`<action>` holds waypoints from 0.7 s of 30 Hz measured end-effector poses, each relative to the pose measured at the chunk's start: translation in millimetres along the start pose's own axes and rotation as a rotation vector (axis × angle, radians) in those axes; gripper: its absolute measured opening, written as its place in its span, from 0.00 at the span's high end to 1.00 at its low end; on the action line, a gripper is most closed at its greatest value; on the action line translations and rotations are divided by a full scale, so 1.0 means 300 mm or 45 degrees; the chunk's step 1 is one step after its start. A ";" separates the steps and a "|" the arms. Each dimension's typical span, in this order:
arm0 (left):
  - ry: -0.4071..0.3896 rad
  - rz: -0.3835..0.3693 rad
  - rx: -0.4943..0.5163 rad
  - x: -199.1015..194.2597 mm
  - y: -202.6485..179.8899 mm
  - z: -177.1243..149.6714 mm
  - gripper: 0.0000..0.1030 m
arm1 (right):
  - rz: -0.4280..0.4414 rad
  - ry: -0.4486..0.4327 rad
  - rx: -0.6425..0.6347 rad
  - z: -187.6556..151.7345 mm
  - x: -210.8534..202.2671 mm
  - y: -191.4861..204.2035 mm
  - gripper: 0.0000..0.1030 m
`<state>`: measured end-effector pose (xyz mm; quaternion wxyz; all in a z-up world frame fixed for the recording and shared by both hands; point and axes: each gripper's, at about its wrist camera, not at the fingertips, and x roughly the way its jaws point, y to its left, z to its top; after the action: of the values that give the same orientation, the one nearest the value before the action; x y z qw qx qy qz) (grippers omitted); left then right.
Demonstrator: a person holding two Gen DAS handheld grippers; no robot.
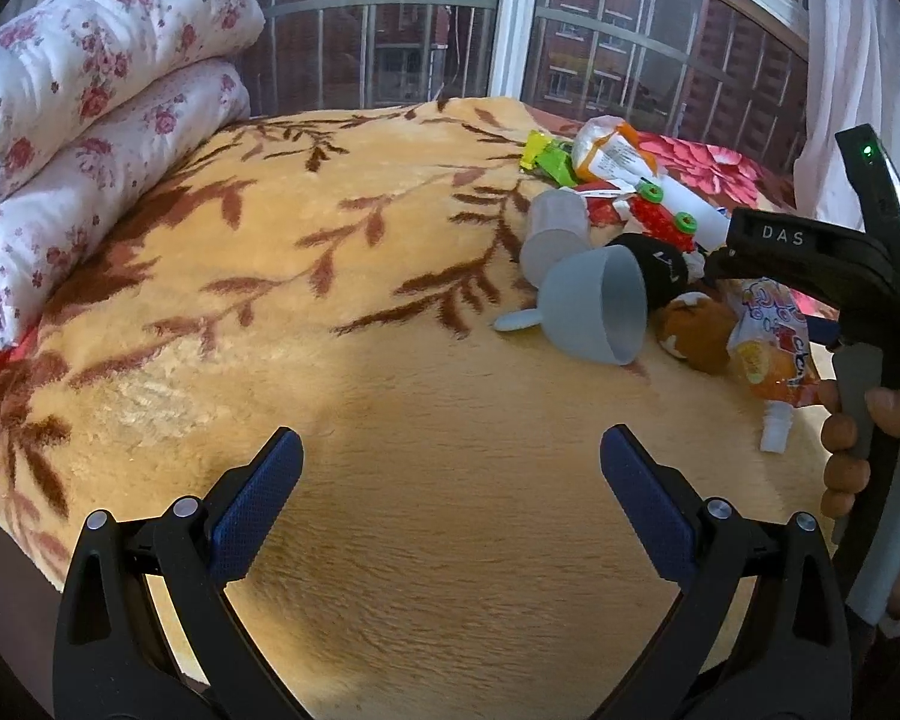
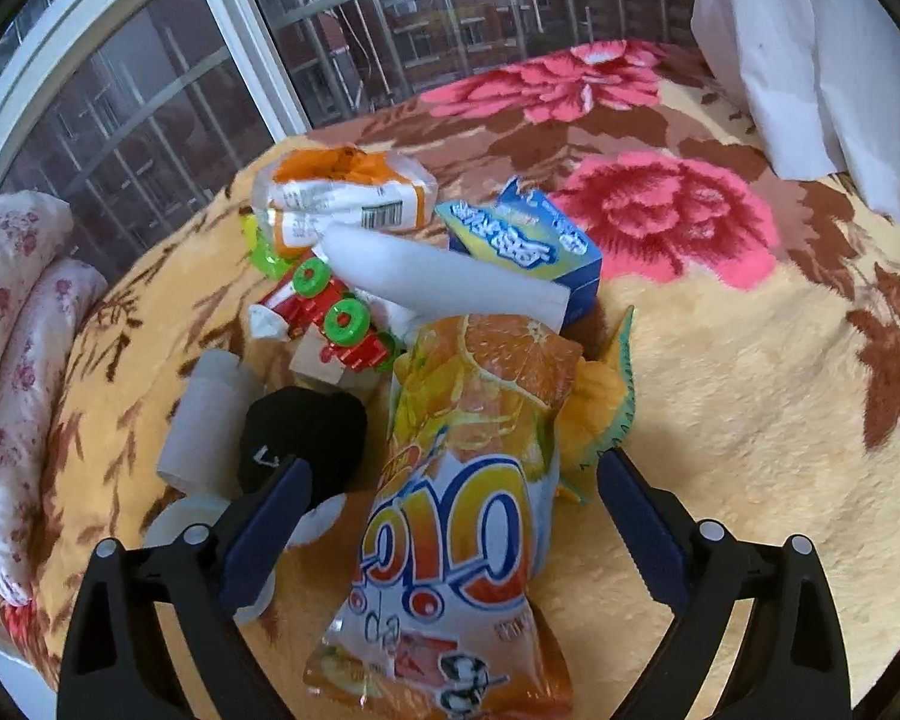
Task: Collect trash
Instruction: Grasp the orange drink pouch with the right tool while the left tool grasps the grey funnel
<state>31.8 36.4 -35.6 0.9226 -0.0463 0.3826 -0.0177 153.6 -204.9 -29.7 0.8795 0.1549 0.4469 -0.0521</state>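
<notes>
Both handheld grippers are spread wide, the left gripper (image 1: 450, 468) with its blue-padded fingers (image 1: 258, 504) parted and nothing between them, the right gripper (image 2: 453, 507) likewise agape, its handle clasped by the person's right hand (image 1: 876, 450).

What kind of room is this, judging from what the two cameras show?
Most likely a bedroom in an apartment. A plush floral blanket covers what looks like a bed, a folded flowered quilt lies at one end, and a barred window faces brick residential buildings.
</notes>
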 end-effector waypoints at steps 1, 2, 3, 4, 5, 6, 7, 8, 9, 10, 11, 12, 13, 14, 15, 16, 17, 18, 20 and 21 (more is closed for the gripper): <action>0.002 -0.004 -0.007 0.003 0.006 -0.002 0.05 | -0.002 0.014 -0.001 0.001 0.010 0.002 0.26; 0.005 -0.007 -0.014 0.006 0.012 -0.002 0.05 | -0.003 0.038 0.001 0.004 0.027 0.004 0.30; 0.007 -0.010 -0.018 0.007 0.015 -0.004 0.05 | -0.012 0.050 0.003 0.005 0.036 0.004 0.33; 0.007 -0.012 -0.020 0.007 0.018 -0.007 0.05 | -0.023 0.044 0.003 0.004 0.040 0.002 0.33; 0.008 -0.013 -0.021 0.007 0.020 -0.008 0.05 | -0.033 0.027 -0.003 0.004 0.038 0.003 0.42; 0.007 -0.011 -0.020 0.008 0.020 -0.008 0.05 | -0.052 0.006 -0.021 0.006 0.032 0.007 0.50; 0.006 -0.010 -0.017 0.008 0.020 -0.008 0.06 | -0.052 -0.002 -0.035 0.007 0.030 0.010 0.51; 0.007 -0.010 -0.016 0.008 0.019 -0.009 0.06 | -0.033 -0.004 -0.041 0.009 0.026 0.007 0.51; 0.008 -0.008 -0.013 0.007 0.017 -0.009 0.05 | -0.020 -0.005 -0.041 0.009 0.024 0.003 0.52; 0.010 -0.008 -0.012 0.007 0.017 -0.009 0.05 | -0.006 -0.009 -0.041 0.008 0.019 -0.004 0.53; 0.011 -0.010 -0.012 0.005 0.016 -0.010 0.05 | 0.005 -0.014 -0.041 0.005 0.012 -0.012 0.54; 0.012 -0.012 -0.013 0.003 0.013 -0.011 0.06 | 0.016 -0.023 -0.043 0.001 0.003 -0.017 0.55; 0.013 -0.015 -0.012 0.002 0.010 -0.012 0.06 | 0.024 -0.039 -0.047 -0.003 -0.011 -0.025 0.55; 0.015 -0.015 -0.009 0.002 0.006 -0.013 0.05 | 0.034 -0.059 -0.055 -0.007 -0.029 -0.034 0.55; 0.017 -0.013 -0.006 0.003 0.002 -0.014 0.06 | 0.043 -0.074 -0.062 -0.010 -0.043 -0.039 0.55; 0.020 -0.011 -0.003 0.004 -0.005 -0.015 0.06 | 0.055 -0.093 -0.072 -0.014 -0.061 -0.046 0.55; 0.023 -0.011 -0.001 0.006 -0.010 -0.016 0.06 | 0.076 -0.121 -0.095 -0.020 -0.090 -0.058 0.55; 0.029 -0.012 0.000 0.009 -0.017 -0.018 0.06 | 0.089 -0.139 -0.115 -0.024 -0.109 -0.061 0.55; 0.044 -0.020 -0.001 0.017 -0.029 -0.015 0.06 | 0.104 -0.171 -0.176 -0.042 -0.152 -0.073 0.55; 0.052 -0.027 -0.005 0.025 -0.039 -0.007 0.06 | 0.116 -0.179 -0.218 -0.058 -0.177 -0.082 0.55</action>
<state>35.4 24.2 -41.2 0.9143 -0.0516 0.4008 -0.0278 102.8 -225.2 -2.3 0.9201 0.0954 0.3795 0.0156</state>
